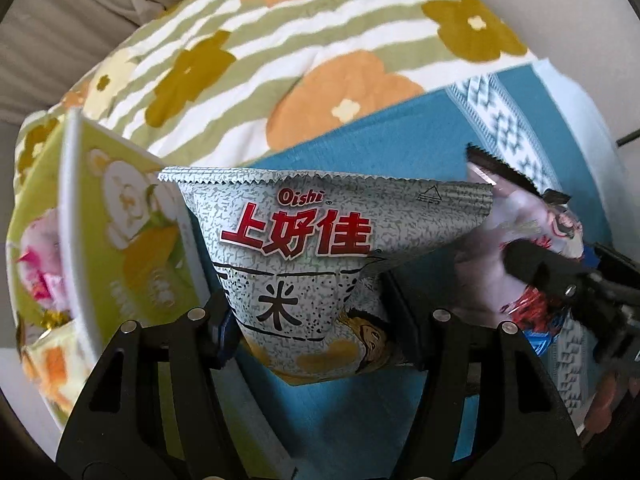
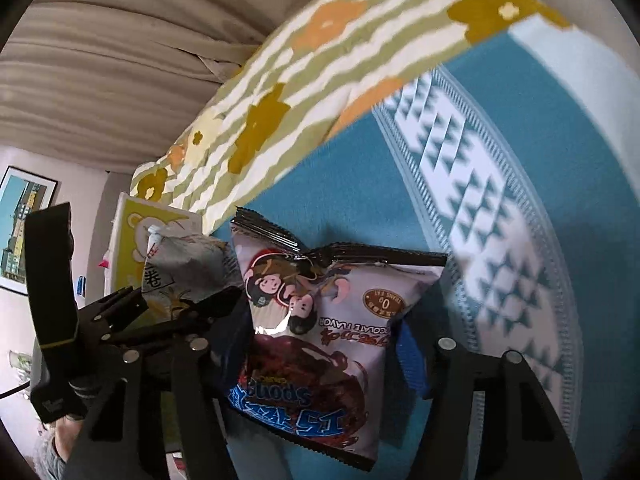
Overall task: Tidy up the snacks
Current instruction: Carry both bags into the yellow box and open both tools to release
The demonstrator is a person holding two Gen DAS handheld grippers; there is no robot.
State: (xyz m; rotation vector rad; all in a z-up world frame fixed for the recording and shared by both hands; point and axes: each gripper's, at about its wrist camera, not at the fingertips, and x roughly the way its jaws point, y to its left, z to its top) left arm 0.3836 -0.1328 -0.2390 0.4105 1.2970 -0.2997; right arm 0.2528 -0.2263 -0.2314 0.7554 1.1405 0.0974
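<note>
My left gripper (image 1: pixel 312 336) is shut on a grey speckled Oishi snack bag (image 1: pixel 320 248) and holds it above the blue cloth (image 1: pixel 380 152). The Oishi bag also shows in the right wrist view (image 2: pixel 184 272), with the left gripper (image 2: pixel 180 304) around it. My right gripper (image 2: pixel 324 352) is shut on a pale chocolate sponge snack bag (image 2: pixel 328 328), held upside down. That bag (image 1: pixel 532 224) and the right gripper (image 1: pixel 568 280) show at the right of the left wrist view. A green box with a bear print (image 1: pixel 132 240) stands at the left.
A striped floral quilt (image 1: pixel 280 60) lies behind the blue patterned cloth (image 2: pixel 520 140). Pink and yellow wrapped snacks (image 1: pixel 40 272) lie inside the green box (image 2: pixel 136 240). Beige curtains (image 2: pixel 100 80) and a framed picture (image 2: pixel 20 224) are at the left.
</note>
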